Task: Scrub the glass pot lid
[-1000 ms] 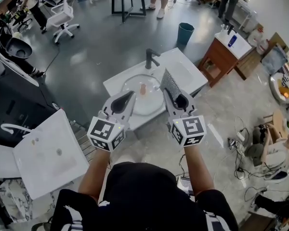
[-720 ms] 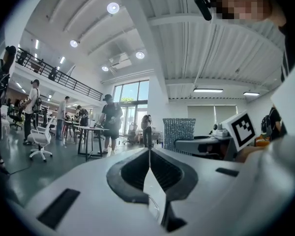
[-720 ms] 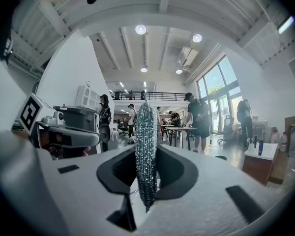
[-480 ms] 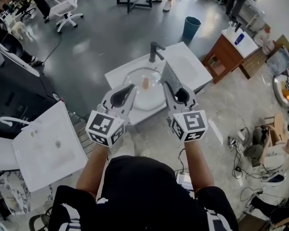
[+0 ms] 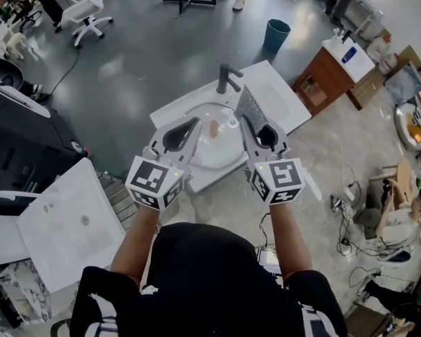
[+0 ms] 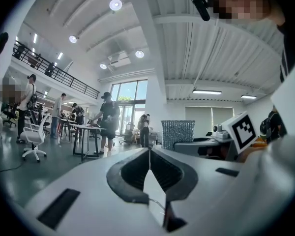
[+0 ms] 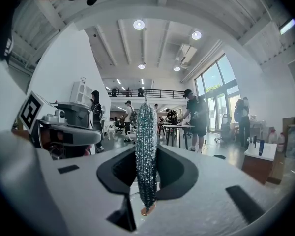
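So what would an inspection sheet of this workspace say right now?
Surface: white sink counter, faucet at its back.
Job's things: lid lies in the basin, knob up; pad in the right gripper.
Clutter: nothing seen on the counter.
Grippers: left gripper fingers together, empty; right gripper fingers shut on the pad; both hover at the basin's near side.
Cables: loose cables on the floor at right.
Surroundings: teal bin, wooden cabinet, white table, people at desks beyond.
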Tool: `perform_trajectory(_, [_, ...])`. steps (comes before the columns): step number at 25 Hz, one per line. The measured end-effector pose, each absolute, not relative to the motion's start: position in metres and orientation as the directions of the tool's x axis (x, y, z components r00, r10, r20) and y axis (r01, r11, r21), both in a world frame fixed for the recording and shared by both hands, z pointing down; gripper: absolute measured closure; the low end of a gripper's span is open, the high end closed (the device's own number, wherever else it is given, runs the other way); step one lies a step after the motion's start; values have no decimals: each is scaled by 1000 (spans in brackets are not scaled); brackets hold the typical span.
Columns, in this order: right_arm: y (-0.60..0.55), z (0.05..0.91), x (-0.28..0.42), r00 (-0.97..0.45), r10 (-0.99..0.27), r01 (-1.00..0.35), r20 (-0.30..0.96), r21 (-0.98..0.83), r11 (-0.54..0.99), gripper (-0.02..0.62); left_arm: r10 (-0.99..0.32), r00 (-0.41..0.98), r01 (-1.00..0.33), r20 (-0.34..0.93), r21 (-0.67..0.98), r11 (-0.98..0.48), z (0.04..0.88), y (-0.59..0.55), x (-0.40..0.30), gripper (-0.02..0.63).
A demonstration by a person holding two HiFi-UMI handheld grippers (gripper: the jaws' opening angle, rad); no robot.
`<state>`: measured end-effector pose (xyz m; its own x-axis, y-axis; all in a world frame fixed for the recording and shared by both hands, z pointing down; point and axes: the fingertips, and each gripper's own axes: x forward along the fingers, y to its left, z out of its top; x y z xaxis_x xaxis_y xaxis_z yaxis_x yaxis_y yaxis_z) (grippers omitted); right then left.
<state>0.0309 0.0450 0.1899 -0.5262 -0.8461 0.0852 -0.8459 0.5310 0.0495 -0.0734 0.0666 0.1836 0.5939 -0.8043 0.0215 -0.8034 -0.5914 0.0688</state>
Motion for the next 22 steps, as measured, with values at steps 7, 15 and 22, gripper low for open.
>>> perform_trajectory(7, [-4, 195, 19, -509, -855, -857, 98, 36, 514, 525, -783, 618, -786, 71, 89, -612, 186, 18, -87, 597])
perform_trajectory(15, [-49, 208, 6, -467, -873, -878, 141, 38, 476, 525, -753, 652, -757, 87, 133, -640, 200, -30, -101, 598])
perform_trajectory(22, [-79, 212, -7, -424, -891, -899, 162, 45, 436, 523, -717, 692, -720, 85, 157, -676, 204, -67, -112, 598])
